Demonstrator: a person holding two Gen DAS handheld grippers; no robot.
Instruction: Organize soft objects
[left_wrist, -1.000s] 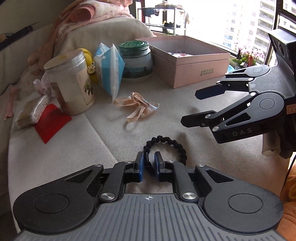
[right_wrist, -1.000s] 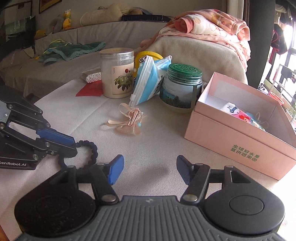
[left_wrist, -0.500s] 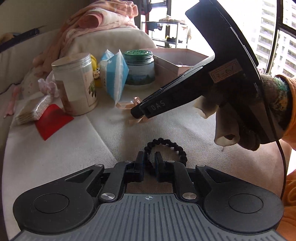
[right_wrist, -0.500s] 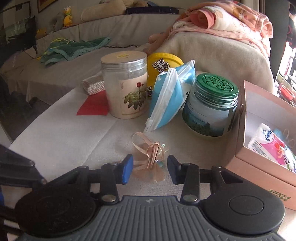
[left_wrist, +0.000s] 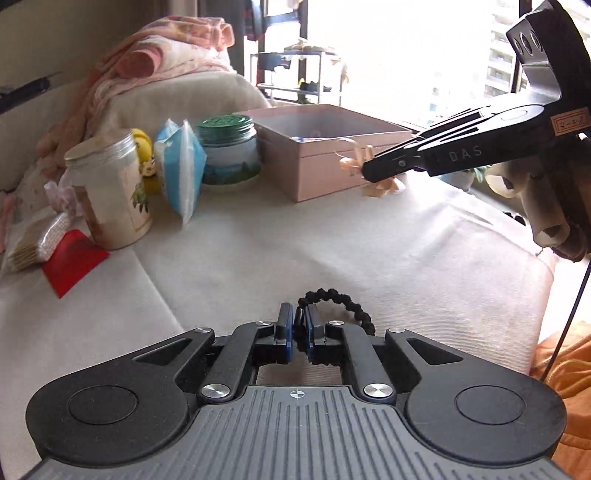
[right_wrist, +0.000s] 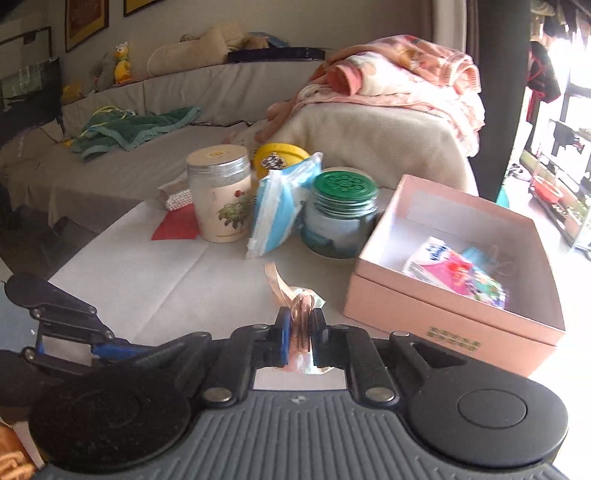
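The left gripper (left_wrist: 300, 326) has its jaws narrowed onto a black beaded bracelet (left_wrist: 341, 304), which loops out ahead of the fingertips just above the white-covered bench (left_wrist: 258, 251). The right gripper (right_wrist: 300, 326) has its jaws closing on a peach ribbon bow (right_wrist: 291, 295) pinched between the pads and raised off the bench, just beside the near wall of the open pink box (right_wrist: 454, 317). A tissue pack (right_wrist: 454, 273) lies inside the box. Behind stand a green-lidded jar (right_wrist: 341, 218), a blue pouch (right_wrist: 279, 210) and a pale canister (right_wrist: 221, 199).
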